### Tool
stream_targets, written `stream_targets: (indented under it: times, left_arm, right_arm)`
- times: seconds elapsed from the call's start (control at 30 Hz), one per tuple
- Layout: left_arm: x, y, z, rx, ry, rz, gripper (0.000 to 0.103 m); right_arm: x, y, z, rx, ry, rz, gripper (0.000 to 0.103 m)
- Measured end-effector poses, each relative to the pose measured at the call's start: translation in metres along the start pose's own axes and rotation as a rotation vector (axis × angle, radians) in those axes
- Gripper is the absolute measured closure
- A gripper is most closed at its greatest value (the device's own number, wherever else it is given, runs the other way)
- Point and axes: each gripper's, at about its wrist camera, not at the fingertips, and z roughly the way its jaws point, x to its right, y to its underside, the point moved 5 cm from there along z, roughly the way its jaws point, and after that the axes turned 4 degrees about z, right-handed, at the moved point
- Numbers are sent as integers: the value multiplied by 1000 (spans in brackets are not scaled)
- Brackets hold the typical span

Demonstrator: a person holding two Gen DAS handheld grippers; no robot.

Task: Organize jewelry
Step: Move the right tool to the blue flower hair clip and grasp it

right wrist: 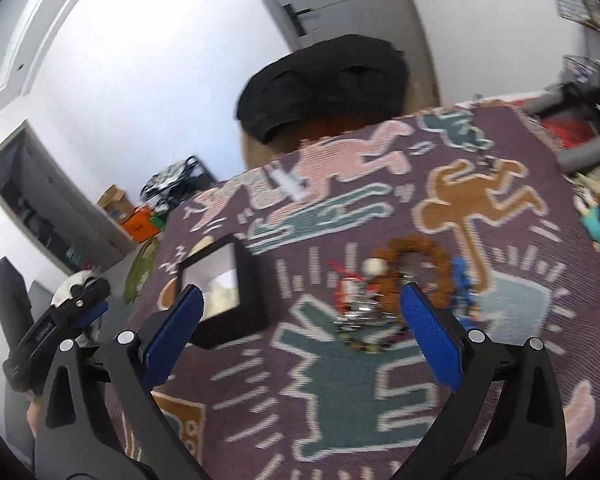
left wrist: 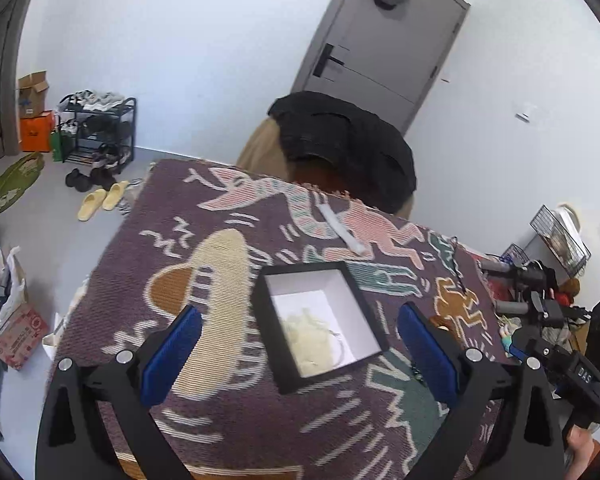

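Note:
An open black box [left wrist: 320, 326] with a white inside sits on the patterned cloth; pale yellowish jewelry [left wrist: 312, 340] lies in it. My left gripper [left wrist: 298, 354] is open, its blue pads either side of the box, above it. In the right wrist view the box [right wrist: 226, 288] lies at the left and a blurred pile of jewelry [right wrist: 384, 300], with a brown beaded bracelet [right wrist: 424, 264] and silver and red pieces, lies on the cloth. My right gripper [right wrist: 300, 336] is open and empty, just before the pile.
The purple patterned cloth [left wrist: 228, 400] covers the table. A white strip [left wrist: 342, 230] lies at its far side. A chair with a black garment [left wrist: 348, 144] stands behind. Clutter [left wrist: 540, 292] sits at the table's right end. Shoe rack [left wrist: 96, 128] and boxes stand on the floor at left.

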Motion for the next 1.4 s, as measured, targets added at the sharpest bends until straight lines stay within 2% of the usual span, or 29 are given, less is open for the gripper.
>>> stream_targets:
  times: [0.33, 0.57, 0.63, 0.9, 1.03, 1.1, 1.2, 1.3, 1.4]
  left_arm:
    - [54, 8, 14, -14, 61, 66, 8]
    - [90, 12, 20, -14, 88, 114, 8]
    - [100, 14, 24, -19, 98, 134, 8]
    - [115, 28, 39, -49, 113, 153, 8]
    - [117, 34, 48, -68, 112, 163, 8]
    - [120, 36, 51, -75, 110, 173, 8]
    - [128, 38, 58, -86, 115, 195, 9]
    - [137, 40, 65, -98, 123, 224, 11]
    - [149, 41, 78, -126, 140, 236, 15]
  right_arm:
    - [58, 11, -10, -3, 76, 92, 8]
    - [93, 20, -6, -39, 146, 137, 25]
    - [101, 24, -2, -57, 166, 144, 27]
    - [114, 36, 19, -106, 219, 137, 30]
    - [113, 37, 31, -109, 273, 102, 31]
    - [113, 38, 36, -113, 286, 94, 48]
    - [114, 44, 46, -130, 295, 73, 64]
    - [113, 46, 45, -118, 285, 55, 71]
    - [119, 45, 41, -113, 260, 80, 73]
